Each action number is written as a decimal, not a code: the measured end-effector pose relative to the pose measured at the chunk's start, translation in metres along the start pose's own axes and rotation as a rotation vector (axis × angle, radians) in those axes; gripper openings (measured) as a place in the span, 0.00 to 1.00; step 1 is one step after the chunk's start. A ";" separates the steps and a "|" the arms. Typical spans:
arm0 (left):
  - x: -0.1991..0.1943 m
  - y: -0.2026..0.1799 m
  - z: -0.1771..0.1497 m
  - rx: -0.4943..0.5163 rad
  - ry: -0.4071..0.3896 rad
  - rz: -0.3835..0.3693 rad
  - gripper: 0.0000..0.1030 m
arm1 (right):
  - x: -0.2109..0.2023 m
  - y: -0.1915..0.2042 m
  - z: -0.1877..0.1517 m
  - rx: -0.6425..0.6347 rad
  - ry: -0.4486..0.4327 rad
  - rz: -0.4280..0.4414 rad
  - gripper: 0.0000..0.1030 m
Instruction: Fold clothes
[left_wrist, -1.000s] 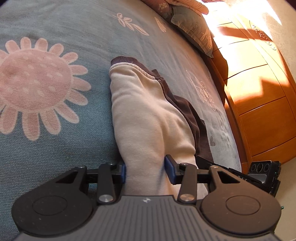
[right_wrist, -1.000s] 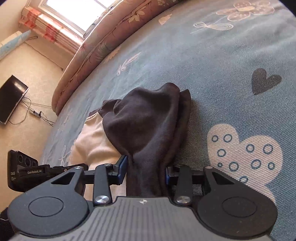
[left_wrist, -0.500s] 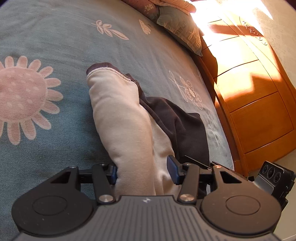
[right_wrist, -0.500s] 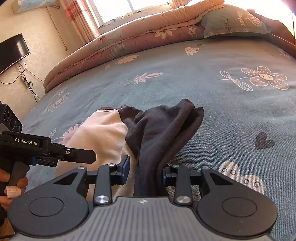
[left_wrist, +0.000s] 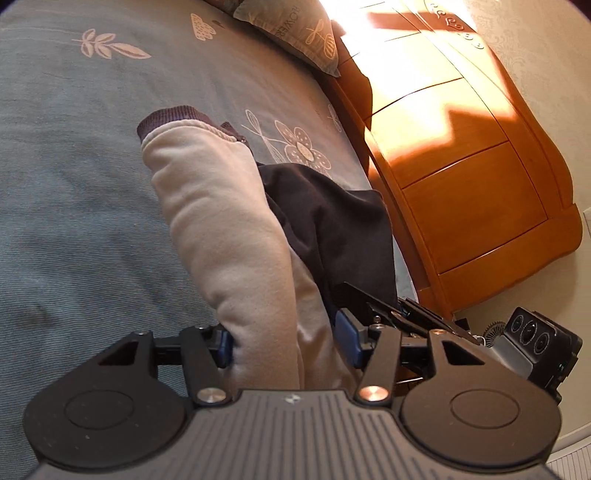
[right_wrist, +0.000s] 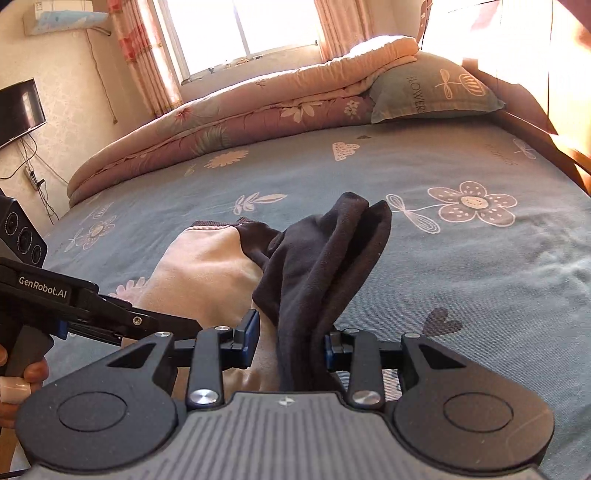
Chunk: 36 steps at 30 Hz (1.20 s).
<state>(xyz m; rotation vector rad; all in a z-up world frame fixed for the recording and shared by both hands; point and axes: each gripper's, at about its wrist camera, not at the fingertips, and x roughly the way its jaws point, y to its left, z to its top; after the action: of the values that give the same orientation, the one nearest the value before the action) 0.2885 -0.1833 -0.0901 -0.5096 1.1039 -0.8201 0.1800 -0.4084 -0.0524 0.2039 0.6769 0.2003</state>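
A two-tone garment, with a cream fleece part edged by a dark ribbed cuff and a dark brown part bunched beside it, lies raised off the blue flowered bedspread, its far end still resting on the bed while the near end runs up into both grippers. What kind of garment it is cannot be told, since it is folded on itself and its near end disappears behind the gripper bodies. The left gripper has the cream roll between its blue pads; its jaws have just been opening, the left pad touches the cloth, and whether the right pad still presses it is hard to make out. The right gripper pinches the gathered dark brown cloth, which narrows tightly between its pads. In the right wrist view the left gripper's black body reaches in from the left edge, with only part of the person's hand on its handle showing. Beyond the garment lie a folded pink quilt and a grey-blue pillow under a bright, washed-out window. A sunlit wooden headboard stands beside the bed, its top cut off.
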 end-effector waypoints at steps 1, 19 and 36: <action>0.009 -0.007 0.001 0.012 0.016 -0.008 0.51 | -0.004 -0.007 0.000 0.005 -0.005 -0.017 0.38; 0.169 -0.106 0.048 0.111 0.234 -0.232 0.52 | -0.053 -0.143 0.028 0.022 -0.094 -0.303 0.39; 0.282 -0.126 0.069 0.056 0.261 -0.305 0.54 | -0.026 -0.248 0.059 0.020 -0.110 -0.403 0.38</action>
<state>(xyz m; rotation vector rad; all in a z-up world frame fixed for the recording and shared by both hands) 0.3710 -0.4857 -0.1345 -0.5424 1.2552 -1.2070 0.2263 -0.6606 -0.0542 0.0935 0.5972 -0.2028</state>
